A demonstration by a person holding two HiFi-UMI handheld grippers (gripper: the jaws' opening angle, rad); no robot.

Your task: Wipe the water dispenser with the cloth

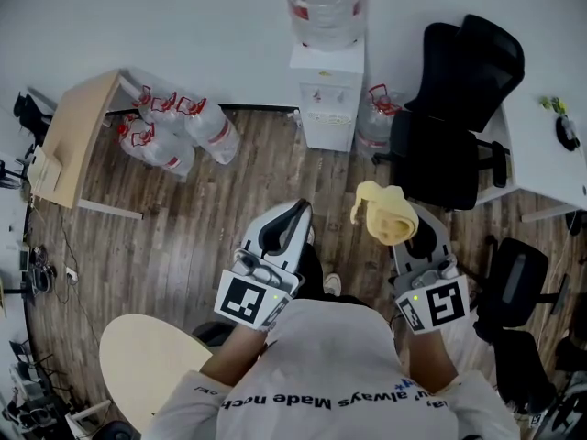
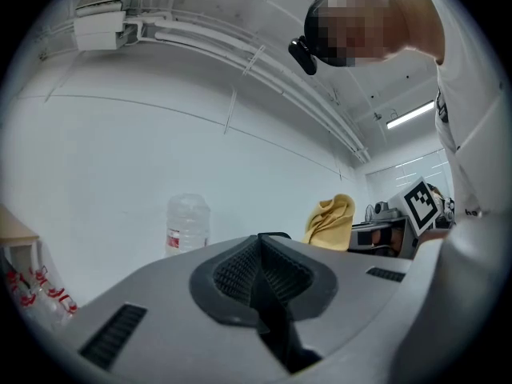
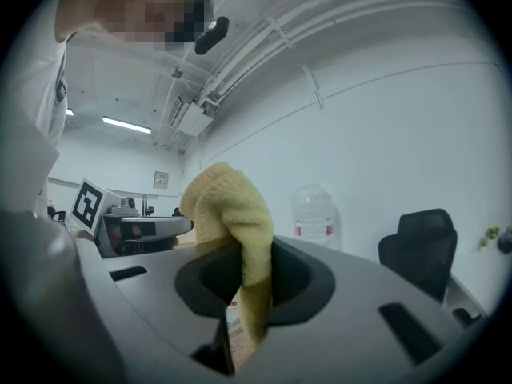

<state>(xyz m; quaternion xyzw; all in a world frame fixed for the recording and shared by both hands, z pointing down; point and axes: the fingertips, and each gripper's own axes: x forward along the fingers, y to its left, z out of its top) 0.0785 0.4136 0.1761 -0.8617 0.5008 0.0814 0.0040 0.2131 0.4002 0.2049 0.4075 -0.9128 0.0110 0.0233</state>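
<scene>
My left gripper (image 1: pixel 286 218): grey moulded shell, black ribbed pads, dark vent slots. My right gripper (image 1: pixel 417 243): same grey shell, small green light by cube. Each carries white cube (image 1: pixel 248 299) with black square markers. I wear white T-shirt (image 1: pixel 321 365), dark lettering across chest.

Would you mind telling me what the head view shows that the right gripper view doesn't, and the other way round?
Only the head view shows the brown wooden plank floor, the white water dispenser cabinet and the spare clear water bottles lying on it. Only the right gripper view shows the white ceiling pipes and how the jaws of the right claw pinch the yellow knitted cloth. Both show that cloth, the clear water bottle atop the dispenser and the black office chair.
</scene>
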